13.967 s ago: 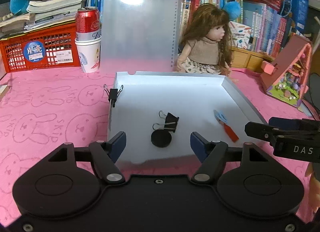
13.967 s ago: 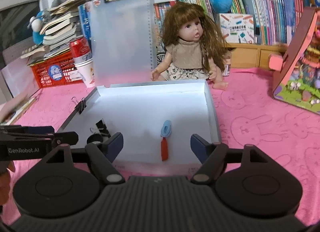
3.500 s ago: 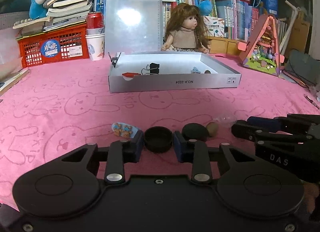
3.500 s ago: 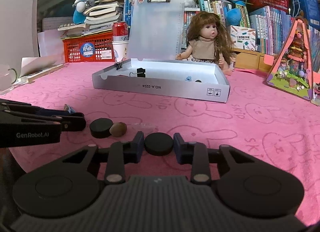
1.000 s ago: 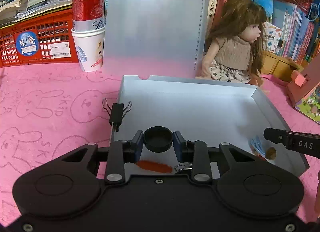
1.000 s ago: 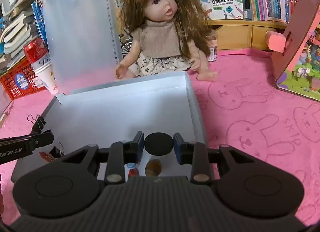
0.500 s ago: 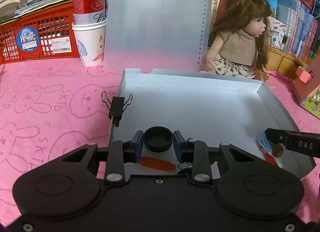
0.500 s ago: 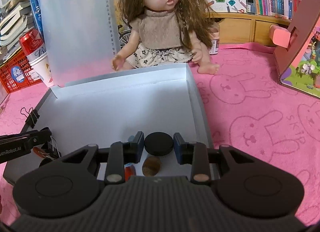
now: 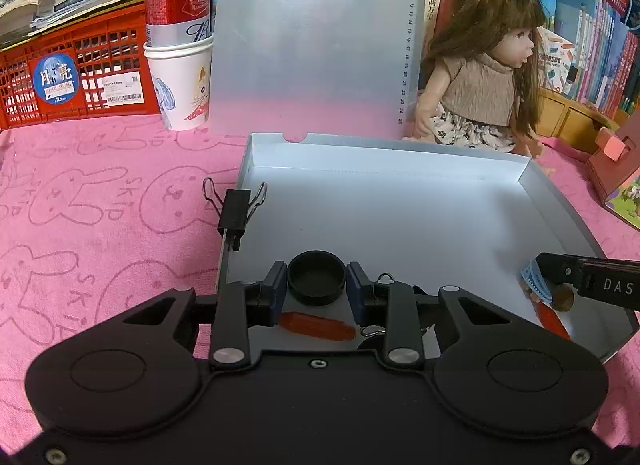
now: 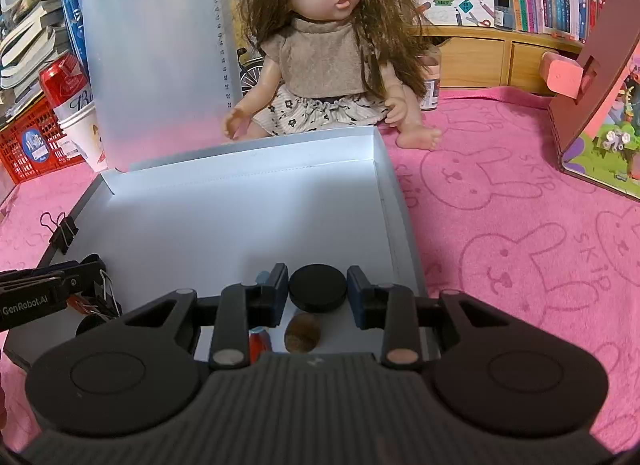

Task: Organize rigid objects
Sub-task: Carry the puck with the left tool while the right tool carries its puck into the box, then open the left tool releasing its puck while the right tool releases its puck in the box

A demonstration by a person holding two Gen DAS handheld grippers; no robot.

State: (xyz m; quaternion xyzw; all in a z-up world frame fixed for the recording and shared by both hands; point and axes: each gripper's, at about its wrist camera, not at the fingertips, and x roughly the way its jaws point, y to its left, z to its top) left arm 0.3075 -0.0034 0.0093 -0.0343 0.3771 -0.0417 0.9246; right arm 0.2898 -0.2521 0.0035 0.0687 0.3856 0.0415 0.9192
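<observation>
My left gripper (image 9: 317, 289) is shut on a black cap (image 9: 317, 283), hollow side up, above the near left part of the white box (image 9: 400, 169). Under it lie a red-orange piece (image 9: 316, 327) and a binder clip, partly hidden. My right gripper (image 10: 318, 289) is shut on a flat black disc (image 10: 318, 291) above the box's near right corner. A brown stone (image 10: 303, 332) and a red-tipped piece (image 10: 259, 343) lie below it. The left gripper (image 10: 92, 265) also shows at the left edge of the right wrist view.
A black binder clip (image 9: 235, 209) grips the box's left wall. Behind the box stand a frosted clipboard (image 9: 312, 45), a doll (image 10: 332, 49), a can in a paper cup (image 9: 180, 61) and a red basket (image 9: 72, 77). A toy house (image 10: 600, 105) stands on the pink cloth at right.
Both grippers have carried their black pieces from the pink cloth to above the box's near end. Over the last second neither gripper has visibly moved.
</observation>
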